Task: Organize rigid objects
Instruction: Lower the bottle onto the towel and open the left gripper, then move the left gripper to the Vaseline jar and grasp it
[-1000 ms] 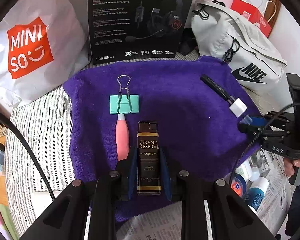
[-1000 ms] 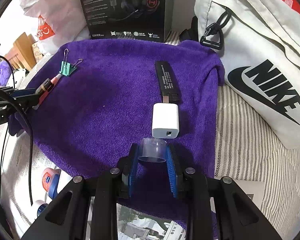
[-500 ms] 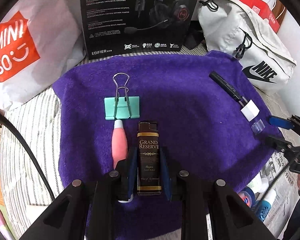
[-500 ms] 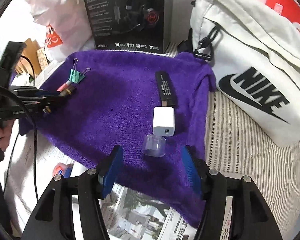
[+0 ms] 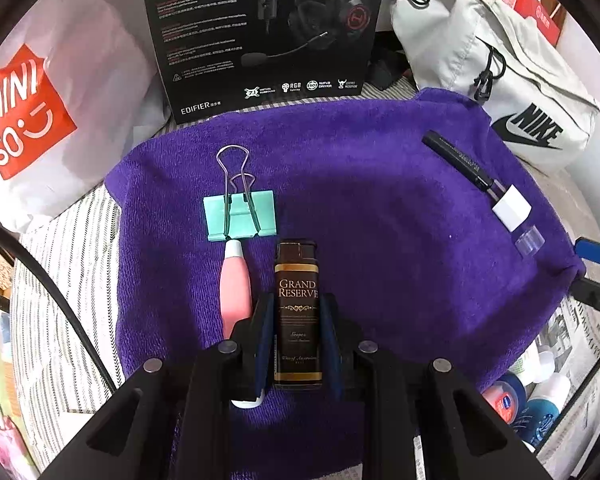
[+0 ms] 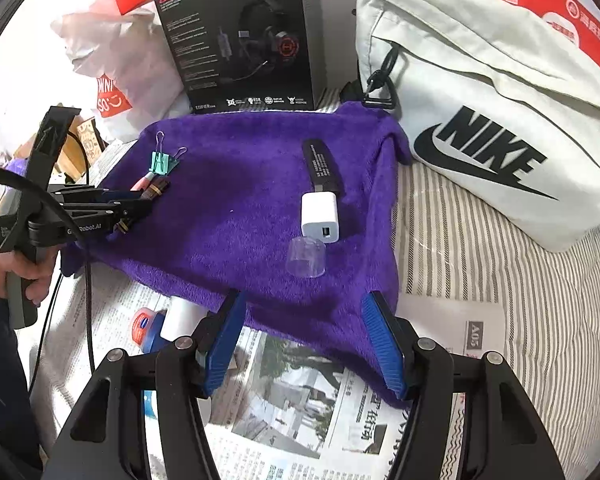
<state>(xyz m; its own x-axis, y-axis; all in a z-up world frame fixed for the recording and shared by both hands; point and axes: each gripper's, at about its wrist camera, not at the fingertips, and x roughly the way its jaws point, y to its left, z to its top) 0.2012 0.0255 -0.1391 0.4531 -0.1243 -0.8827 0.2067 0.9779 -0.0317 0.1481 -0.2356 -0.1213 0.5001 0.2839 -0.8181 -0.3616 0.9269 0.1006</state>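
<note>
Left gripper clamped on a brown lighter, right gripper standing empty over the towel's edge.

Left wrist view: the left gripper [image 5: 298, 336] has its jaws pressed on both sides of the brown lighter [image 5: 298, 312], low in the centre of the frame over the purple towel [image 5: 380, 208]. A pink tube [image 5: 235, 290] lies just left of the lighter, its tip close to a green binder clip [image 5: 241, 216]. At the right edge lie a black stick [image 5: 458, 160], a white charger [image 5: 511, 207] and a clear cap [image 5: 530, 241] — in a row.

Right wrist view: the right gripper [image 6: 304, 344] has its jaws apart with nothing between them, low in the frame above the towel's near edge and newspaper [image 6: 300, 420]. The clear cap rests on the towel just beyond — next to the charger.
</note>
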